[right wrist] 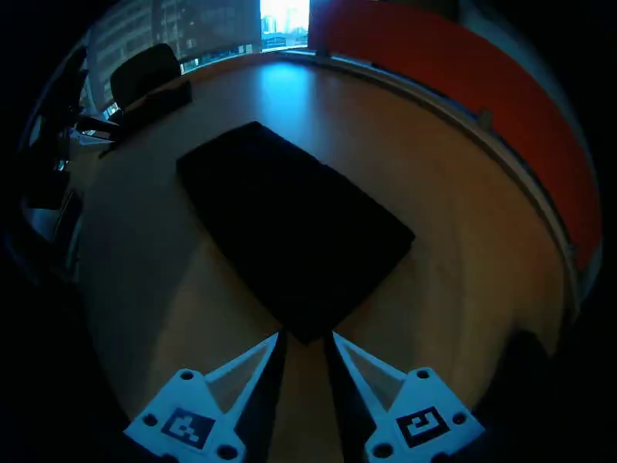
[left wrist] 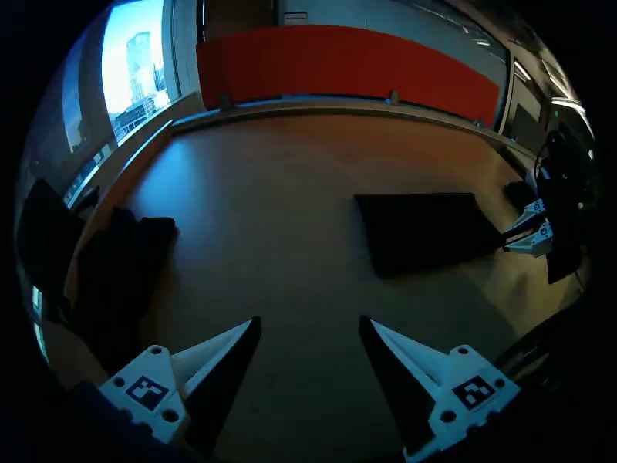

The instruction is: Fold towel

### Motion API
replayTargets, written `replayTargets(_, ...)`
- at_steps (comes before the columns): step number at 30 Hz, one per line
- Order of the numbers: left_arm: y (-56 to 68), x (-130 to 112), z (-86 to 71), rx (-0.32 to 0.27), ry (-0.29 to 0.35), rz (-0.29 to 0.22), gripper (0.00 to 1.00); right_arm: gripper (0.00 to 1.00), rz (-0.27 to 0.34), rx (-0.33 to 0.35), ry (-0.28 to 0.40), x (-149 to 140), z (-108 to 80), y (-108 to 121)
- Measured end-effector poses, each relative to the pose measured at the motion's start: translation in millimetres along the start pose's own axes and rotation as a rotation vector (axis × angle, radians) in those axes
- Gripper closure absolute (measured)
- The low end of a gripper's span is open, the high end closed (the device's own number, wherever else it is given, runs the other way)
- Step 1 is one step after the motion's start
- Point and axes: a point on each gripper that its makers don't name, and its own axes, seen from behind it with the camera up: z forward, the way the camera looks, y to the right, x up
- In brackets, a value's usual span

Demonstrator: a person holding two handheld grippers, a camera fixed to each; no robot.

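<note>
On the long brown wooden bench (left wrist: 293,201), well short of the far edge where a red partition panel (left wrist: 347,62) runs, the dark rectangular cloth towel (right wrist: 293,224) lies spread flat, its four corners out and no fold line that I can make out, though the dim light would hide stacked layers. Judged from that, the folding is at its start: a corner is being approached and every fold is left to do. The right hand-held gripper (right wrist: 305,347) sits at the towel's nearest corner, its white fingers drawn close with a narrow gap between them. The tip of that corner reaches into the gap, but bare wood shows between the fingers lower down, so they do not look pressed onto the cloth yet. The left gripper view shows this same hand-held gripper at the towel's side edge. The left hand-held gripper (left wrist: 308,339) hovers over bare wood well apart from the towel, its fingers spread wide and holding nothing. A dark bulky heap (left wrist: 116,262) sits toward the bench's other end, too shadowed to identify.
</note>
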Motion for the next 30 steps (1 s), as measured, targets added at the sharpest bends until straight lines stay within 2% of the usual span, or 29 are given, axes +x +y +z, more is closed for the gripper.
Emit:
replayTargets(1, 0.2, 0, -0.1, -0.001, 0.0, 0.0, 0.06, 0.72, -0.002, 0.003, -0.003, -1, -0.3, 0)
replayTargets(9, 1.4, -1, -1.7, -0.006, 0.008, 0.002, 0.06, 0.79, -0.02, 0.008, -0.013, -5, -1.3, 2)
replayTargets(17, 0.3, -1, -1.3, -0.003, 0.01, 0.004, 0.06, 0.97, -0.025, -0.009, 0.004, 1, -2.5, 8)
replayTargets(30, -0.1, 7, 1.2, -0.011, 0.023, 0.007, 0.06, 0.98, -0.047, -0.043, 0.062, 24, -26.5, 16)
